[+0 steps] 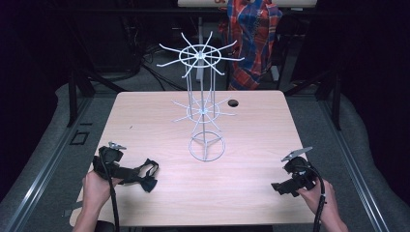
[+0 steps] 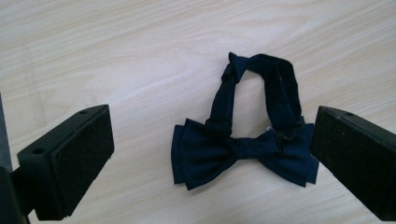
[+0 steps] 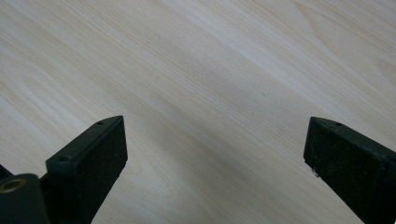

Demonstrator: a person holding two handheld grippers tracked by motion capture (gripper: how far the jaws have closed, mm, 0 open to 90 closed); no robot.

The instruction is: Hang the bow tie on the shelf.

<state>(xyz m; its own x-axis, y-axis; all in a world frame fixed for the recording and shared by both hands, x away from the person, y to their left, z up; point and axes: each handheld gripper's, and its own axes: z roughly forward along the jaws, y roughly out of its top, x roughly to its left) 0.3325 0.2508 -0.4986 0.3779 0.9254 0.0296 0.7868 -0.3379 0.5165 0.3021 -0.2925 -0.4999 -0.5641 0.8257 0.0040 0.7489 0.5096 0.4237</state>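
A dark navy bow tie [image 2: 243, 151] lies flat on the wooden table [image 2: 116, 56], its strap loop [image 2: 275, 79] pointing away from me. My left gripper [image 2: 212, 126] hovers over it, open wide, with the tie seen between the two black pads [image 2: 79, 154]; the right pad's edge overlaps the tie's right wing, and neither pad presses it. From above, the left gripper [image 1: 137, 175] is at the near left, right beside the bow tie [image 1: 150, 180]. My right gripper [image 1: 279, 187] is at the near right, open over bare wood [image 3: 217, 140].
A white wire rack [image 1: 203, 57] with two tiers of radiating hooks stands on a ring base [image 1: 207, 147] at the table's middle. A small round hole [image 1: 233, 103] is in the table behind it. A plaid cloth [image 1: 251, 34] hangs beyond the far edge.
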